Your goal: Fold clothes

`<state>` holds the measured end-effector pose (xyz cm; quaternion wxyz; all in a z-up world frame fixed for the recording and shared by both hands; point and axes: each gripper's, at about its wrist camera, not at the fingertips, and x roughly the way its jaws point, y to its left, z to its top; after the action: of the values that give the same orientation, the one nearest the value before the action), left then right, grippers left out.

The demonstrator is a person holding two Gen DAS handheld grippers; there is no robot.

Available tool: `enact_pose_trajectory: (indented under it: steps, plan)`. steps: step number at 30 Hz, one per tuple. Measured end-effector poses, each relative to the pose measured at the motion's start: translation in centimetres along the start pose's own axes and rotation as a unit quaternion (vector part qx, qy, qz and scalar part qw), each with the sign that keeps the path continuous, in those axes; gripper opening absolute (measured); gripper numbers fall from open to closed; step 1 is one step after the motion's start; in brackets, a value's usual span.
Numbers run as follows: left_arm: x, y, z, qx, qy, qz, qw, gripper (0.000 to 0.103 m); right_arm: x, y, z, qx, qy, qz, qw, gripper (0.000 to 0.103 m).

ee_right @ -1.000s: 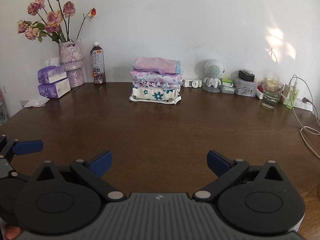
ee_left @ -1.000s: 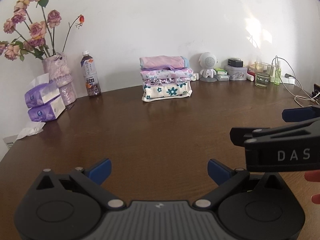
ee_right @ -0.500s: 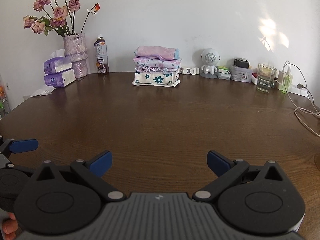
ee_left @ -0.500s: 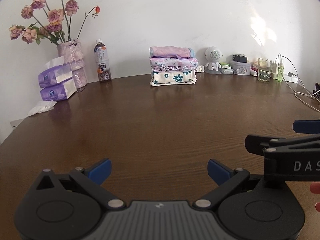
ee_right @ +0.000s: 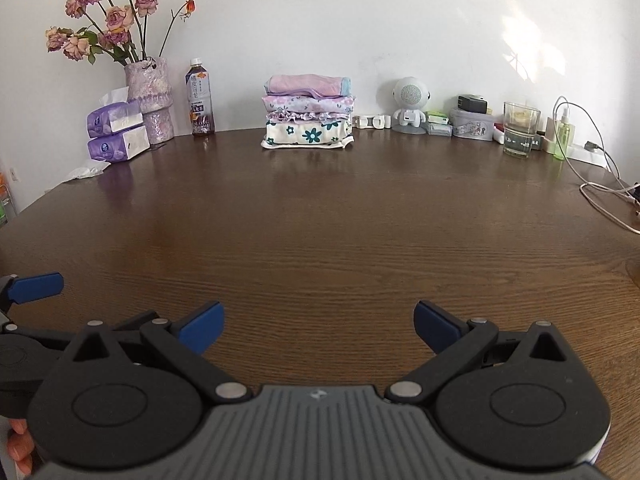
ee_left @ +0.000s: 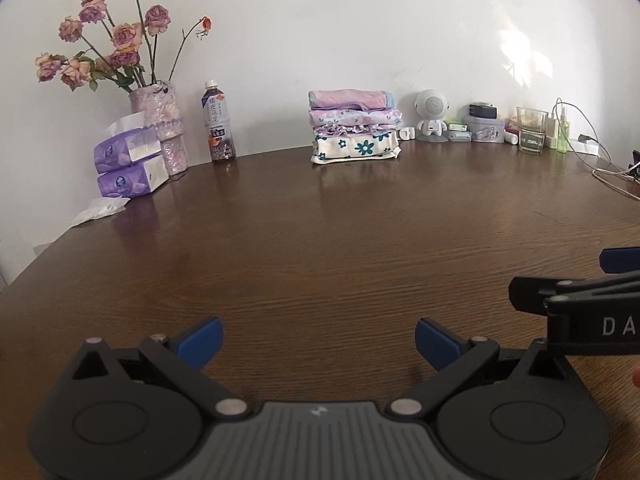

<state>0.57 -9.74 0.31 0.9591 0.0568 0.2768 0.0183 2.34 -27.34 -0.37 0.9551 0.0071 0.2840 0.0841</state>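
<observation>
- Left wrist view, far left: a vase of dried pink roses (ee_left: 158,120) stands against the wall, with two purple tissue packs (ee_left: 130,166) stacked right beside it and a crumpled tissue (ee_left: 100,210) lying on the wood in front of them.
- Just right of the vase there's a dark tea bottle (ee_left: 218,124), upright.
- Middle of the far edge: the folded clothes (ee_left: 354,126) sit in a neat stack on the brown table (ee_left: 320,240), pink piece on top, white one with teal flowers at the bottom. Well apart from both grippers.
- Next over, a little white robot-shaped speaker (ee_left: 431,114), then some small boxes, a drinking glass (ee_left: 531,130) and a green spray bottle (ee_left: 563,132), with a white cable (ee_left: 612,184) trailing along the right edge.
- Bottom of the view: the left gripper (ee_left: 319,340) hangs low over bare wood, blue-tipped fingers spread wide, nothing between them.
- Right wrist view shows pretty much the same lineup; the right gripper (ee_right: 319,322) also has its jaws wide apart and holds nothing, hovering over the near part of the table just beside the left one.
</observation>
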Motion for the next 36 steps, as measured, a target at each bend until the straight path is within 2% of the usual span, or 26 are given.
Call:
enact_pose_trajectory:
  steps: [5,23,36]
  plan:
    - [0.5,0.6,-0.5,-0.011,0.013,0.003,0.9999,0.103,0.6,0.2,-0.6,0.002,0.0,-0.002,1.0,0.103]
    - [0.4,1.1,-0.9,-0.009,0.007,0.014,0.9998,0.103,1.1,0.2,-2.0,-0.009,0.004,0.006,1.0,0.103]
    - [0.7,1.6,-0.8,-0.031,0.018,0.004,0.9993,0.103,1.2,0.3,-2.1,-0.01,0.004,0.002,1.0,0.102]
